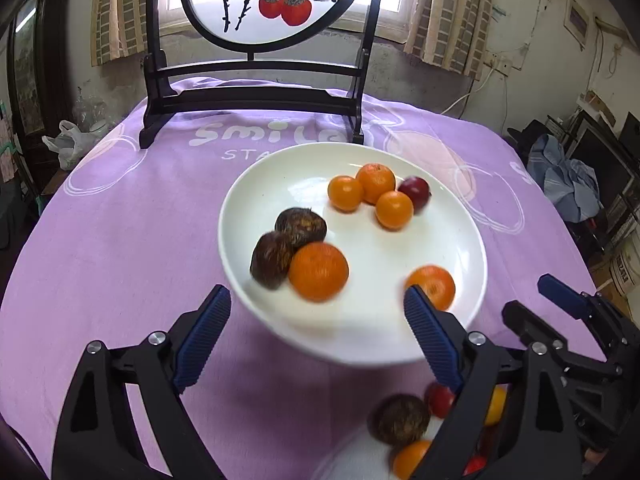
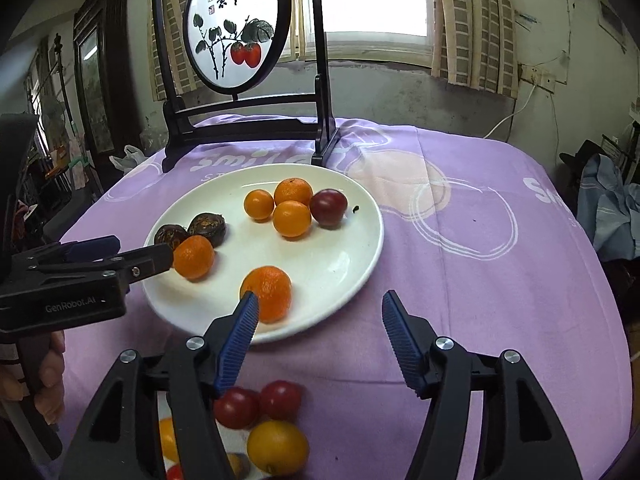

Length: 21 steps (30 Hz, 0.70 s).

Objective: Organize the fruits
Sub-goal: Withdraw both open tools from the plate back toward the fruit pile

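Observation:
A white plate (image 1: 280, 184) (image 2: 344, 264) sits on the purple cloth. It holds several oranges, two dark brown fruits (image 1: 288, 240) (image 2: 208, 228) and a dark red plum (image 1: 416, 192) (image 2: 329, 207). My left gripper (image 1: 316, 320) is open and empty, just short of the plate's near rim, facing an orange (image 1: 319, 271). My right gripper (image 2: 318, 316) is open and empty above the plate's near edge, next to another orange (image 2: 269, 292). Below both grippers lies a pile of loose fruit: red ones (image 2: 260, 402), a yellow one (image 2: 278, 446), a brown one (image 1: 400, 418).
A dark wooden stand with a round painted screen (image 1: 260, 0) (image 2: 236, 28) stands at the table's far edge behind the plate. The left gripper's body (image 2: 68, 280) reaches in from the left in the right wrist view. Clutter surrounds the table.

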{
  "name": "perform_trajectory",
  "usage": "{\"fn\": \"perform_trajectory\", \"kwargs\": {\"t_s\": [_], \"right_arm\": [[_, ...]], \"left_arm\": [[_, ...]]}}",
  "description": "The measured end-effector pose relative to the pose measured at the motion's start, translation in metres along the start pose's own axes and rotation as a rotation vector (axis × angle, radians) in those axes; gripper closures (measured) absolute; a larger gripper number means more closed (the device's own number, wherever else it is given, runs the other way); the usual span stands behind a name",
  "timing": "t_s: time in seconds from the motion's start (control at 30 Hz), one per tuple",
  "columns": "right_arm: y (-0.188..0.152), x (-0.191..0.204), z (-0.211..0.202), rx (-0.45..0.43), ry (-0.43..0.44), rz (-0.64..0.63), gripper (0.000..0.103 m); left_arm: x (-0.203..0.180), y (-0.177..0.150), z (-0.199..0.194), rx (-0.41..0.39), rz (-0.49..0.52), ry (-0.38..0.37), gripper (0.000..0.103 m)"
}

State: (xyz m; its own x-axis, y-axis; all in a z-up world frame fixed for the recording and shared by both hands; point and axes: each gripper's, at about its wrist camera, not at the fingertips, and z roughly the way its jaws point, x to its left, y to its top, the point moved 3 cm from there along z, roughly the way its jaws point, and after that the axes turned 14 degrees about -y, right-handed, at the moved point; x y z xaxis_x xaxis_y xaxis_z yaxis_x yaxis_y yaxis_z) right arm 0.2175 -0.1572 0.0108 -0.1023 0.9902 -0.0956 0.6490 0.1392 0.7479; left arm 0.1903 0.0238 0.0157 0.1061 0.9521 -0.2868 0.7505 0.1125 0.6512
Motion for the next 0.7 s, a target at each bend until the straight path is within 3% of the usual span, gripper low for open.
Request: {"fn": "perform_trajectory", "kwargs": {"t_s": [0.3, 0.53, 0.7], "right_arm": [[-0.051, -0.028, -0.038, 0.013, 0.020, 0.037, 0.033], [-0.087, -0.021, -0.055, 0.050, 0.042, -0.029, 0.033], [-0.100, -0.013, -0.055, 0.071, 0.032, -0.086, 0.033]], "left_arm": [[-0.007, -0.059, -0.026, 0.032, -0.001, -0.041, 0.013], [-0.013, -0.095, -0.030, 0.077, 0.014, -0.055, 0.013], [-0.012, -0.106, -0.030, 0.060, 0.028, -0.048, 0.013]]}}
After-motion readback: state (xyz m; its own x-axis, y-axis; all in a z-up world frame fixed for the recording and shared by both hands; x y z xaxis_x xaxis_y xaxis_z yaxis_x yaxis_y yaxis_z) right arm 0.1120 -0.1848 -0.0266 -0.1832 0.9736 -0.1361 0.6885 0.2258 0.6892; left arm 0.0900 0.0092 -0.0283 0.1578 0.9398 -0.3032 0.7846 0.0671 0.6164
